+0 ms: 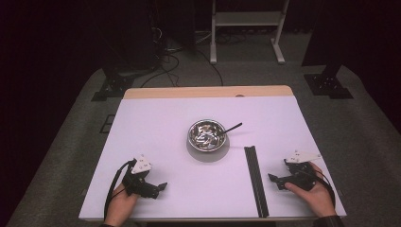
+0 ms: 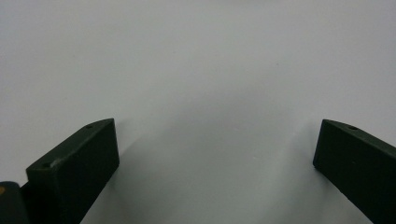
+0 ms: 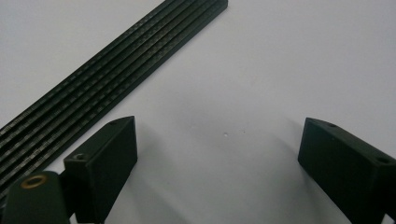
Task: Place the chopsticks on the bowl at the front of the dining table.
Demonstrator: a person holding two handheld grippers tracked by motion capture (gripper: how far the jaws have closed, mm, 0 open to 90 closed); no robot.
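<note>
Two claws, left claw (image 1: 162, 186) and right claw (image 1: 273, 178), gape beside one bowl (image 1: 207, 134).

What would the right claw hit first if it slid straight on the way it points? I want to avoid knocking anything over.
Probably the long black ribbed strip lying flat on the white table. The right claw points toward it with open jaws, with bare table between them. The exact gap is hard to judge.

Left gripper (image 1: 158, 187) rests low over the table (image 1: 156, 118) near its front left corner, held in the left hand (image 1: 124, 202), jaws spread wide with nothing between. Right gripper (image 1: 274, 178) sits near the table's front right corner in the right hand (image 1: 314, 193), jaws equally wide, empty, pointing inward.
</note>
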